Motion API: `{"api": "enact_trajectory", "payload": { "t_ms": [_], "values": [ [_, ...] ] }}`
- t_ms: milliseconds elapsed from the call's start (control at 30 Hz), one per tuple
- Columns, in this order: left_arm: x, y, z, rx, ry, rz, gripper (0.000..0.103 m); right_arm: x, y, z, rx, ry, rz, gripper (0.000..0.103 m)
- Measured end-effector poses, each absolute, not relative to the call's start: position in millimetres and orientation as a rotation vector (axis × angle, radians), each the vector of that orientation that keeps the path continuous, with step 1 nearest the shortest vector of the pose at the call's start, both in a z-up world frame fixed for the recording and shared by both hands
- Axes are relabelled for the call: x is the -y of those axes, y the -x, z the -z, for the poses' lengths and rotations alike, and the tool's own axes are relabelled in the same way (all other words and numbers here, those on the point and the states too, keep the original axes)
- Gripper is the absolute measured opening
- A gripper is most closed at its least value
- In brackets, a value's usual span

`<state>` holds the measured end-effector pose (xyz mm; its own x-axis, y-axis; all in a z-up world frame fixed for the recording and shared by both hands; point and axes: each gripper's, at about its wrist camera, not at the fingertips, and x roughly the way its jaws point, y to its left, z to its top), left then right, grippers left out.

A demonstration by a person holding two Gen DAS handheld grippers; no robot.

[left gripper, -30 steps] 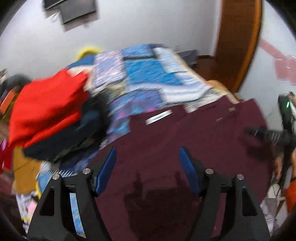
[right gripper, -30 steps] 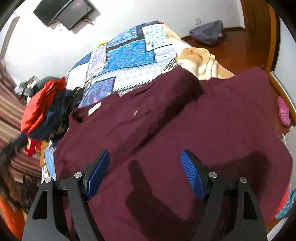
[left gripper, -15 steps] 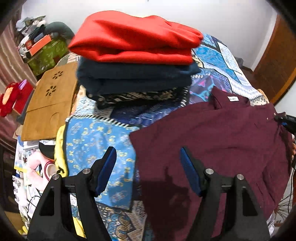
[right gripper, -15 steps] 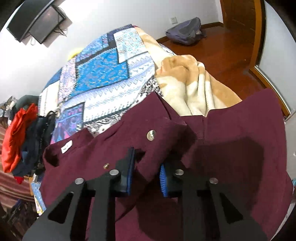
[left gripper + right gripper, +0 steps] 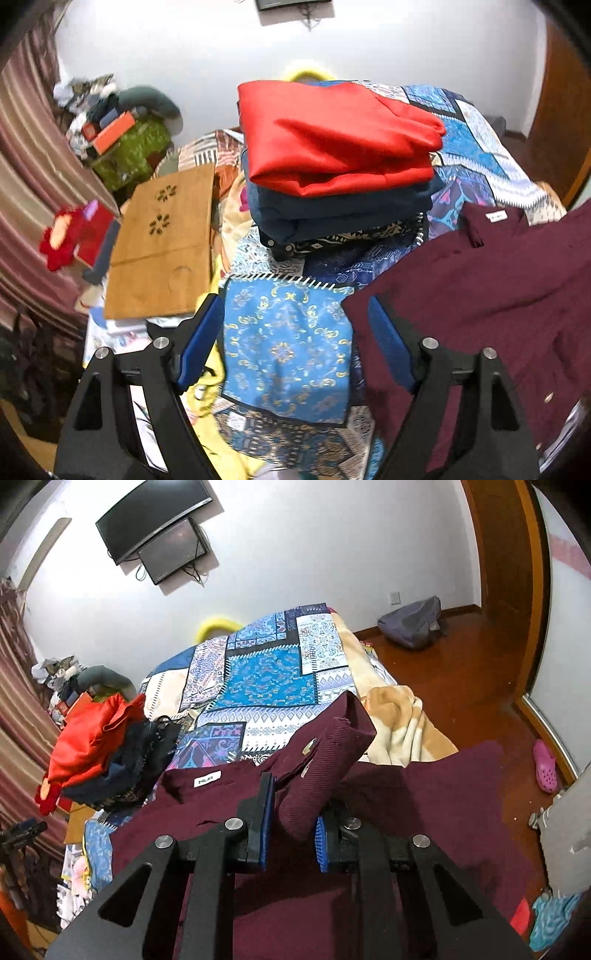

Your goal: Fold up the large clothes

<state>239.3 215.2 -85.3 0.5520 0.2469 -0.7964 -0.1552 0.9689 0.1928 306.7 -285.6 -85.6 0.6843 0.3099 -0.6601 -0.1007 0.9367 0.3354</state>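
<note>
A large maroon shirt [image 5: 436,812] lies spread over the near end of the bed, its collar label toward the far side. My right gripper [image 5: 295,808] is shut on a fold of its sleeve cuff [image 5: 332,738], which stands lifted above the rest of the shirt. My left gripper [image 5: 291,314] hovers at the shirt's [image 5: 480,295] left edge. Its jaws are opening, with only the blue patterned quilt [image 5: 288,350] below them and the shirt's edge beside the right finger [image 5: 388,343]. Nothing is pressed between those pads.
A stack of folded clothes [image 5: 332,147], red on navy, sits on the quilt left of the shirt. A wooden board [image 5: 162,251] and clutter lie further left by the curtain. A beige blanket [image 5: 399,720], a grey bag [image 5: 410,624] and a pink shoe [image 5: 545,764] are on the right.
My right gripper shut on the sleeve cuff and lifted it off the shirt. My left gripper swung left from above the shirt to its left edge, facing the folded stack.
</note>
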Motion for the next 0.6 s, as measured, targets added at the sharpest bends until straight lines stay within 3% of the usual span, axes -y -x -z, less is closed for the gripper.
{"api": "enact_trajectory", "payload": {
  "t_ms": [100,400,600],
  "values": [
    [-207,-235,93,-0.952,-0.096,-0.219,0.089,286,-303,95,-0.797,-0.285,-0.217,0.017],
    [-141,-229,188,-1.124,0.077,0.061,0.089,315,-281,134,-0.883,-0.364,-0.167,0.016],
    [-100,-209,212,-1.157,0.035,0.139,0.089,328,-286,179,-1.002,-0.395,-0.132,0.017]
  ]
}}
